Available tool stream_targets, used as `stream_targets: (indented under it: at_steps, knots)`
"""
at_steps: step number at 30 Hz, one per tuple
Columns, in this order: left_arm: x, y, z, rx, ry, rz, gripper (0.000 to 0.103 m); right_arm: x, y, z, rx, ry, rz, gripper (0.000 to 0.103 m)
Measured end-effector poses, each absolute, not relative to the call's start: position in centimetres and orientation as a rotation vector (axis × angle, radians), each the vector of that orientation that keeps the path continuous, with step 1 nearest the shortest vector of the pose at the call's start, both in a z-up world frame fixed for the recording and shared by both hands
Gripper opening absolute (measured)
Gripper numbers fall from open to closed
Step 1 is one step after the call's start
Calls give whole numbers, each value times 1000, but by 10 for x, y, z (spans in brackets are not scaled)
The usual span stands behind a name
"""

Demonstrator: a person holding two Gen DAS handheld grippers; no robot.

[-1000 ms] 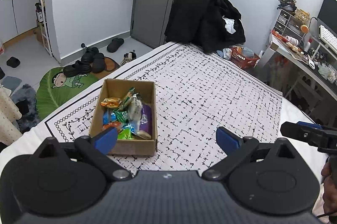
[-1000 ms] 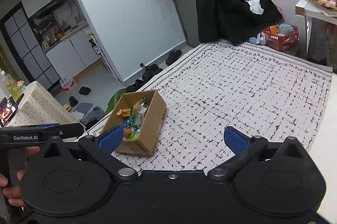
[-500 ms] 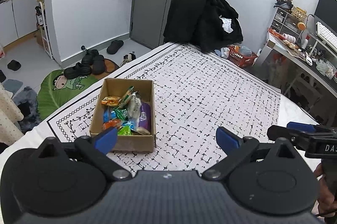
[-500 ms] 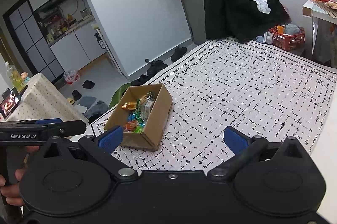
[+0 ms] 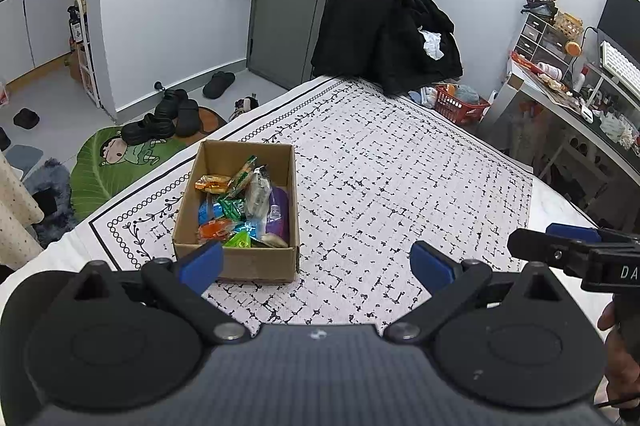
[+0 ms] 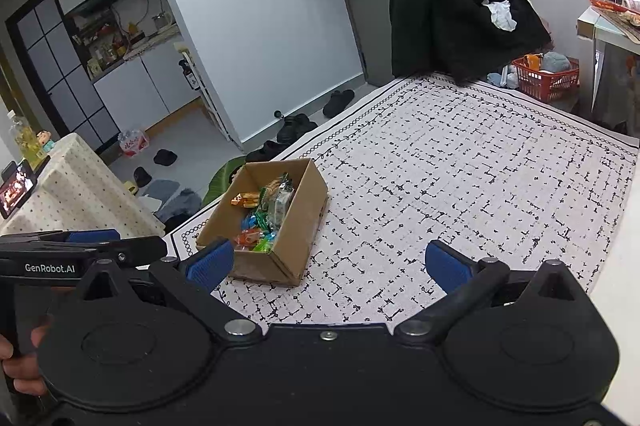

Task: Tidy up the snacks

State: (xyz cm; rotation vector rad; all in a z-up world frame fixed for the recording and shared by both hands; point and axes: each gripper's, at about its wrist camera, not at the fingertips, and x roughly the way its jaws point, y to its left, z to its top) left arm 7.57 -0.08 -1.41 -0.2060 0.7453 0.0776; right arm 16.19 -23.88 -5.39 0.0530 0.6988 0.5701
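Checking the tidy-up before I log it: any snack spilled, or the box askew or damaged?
Nothing stands out. The wrapped snacks all lie inside the open cardboard box, which sits flat and intact on the patterned cloth. No snack is on the cloth.

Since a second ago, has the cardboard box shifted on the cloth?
No. The cardboard box keeps its place against the cloth's looped border; only the camera shifted.

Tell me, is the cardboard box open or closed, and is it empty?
Open, not empty. The cardboard box has no lid or flaps over it, and colourful wrapped snacks lie inside.
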Motion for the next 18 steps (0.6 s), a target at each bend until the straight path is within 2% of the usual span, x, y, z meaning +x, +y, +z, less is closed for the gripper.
stream_targets:
  at_steps: [18]
  knots:
    - [76, 2, -18, -208, 753, 67, 100, 160, -232, -52, 30, 693, 562, 103]
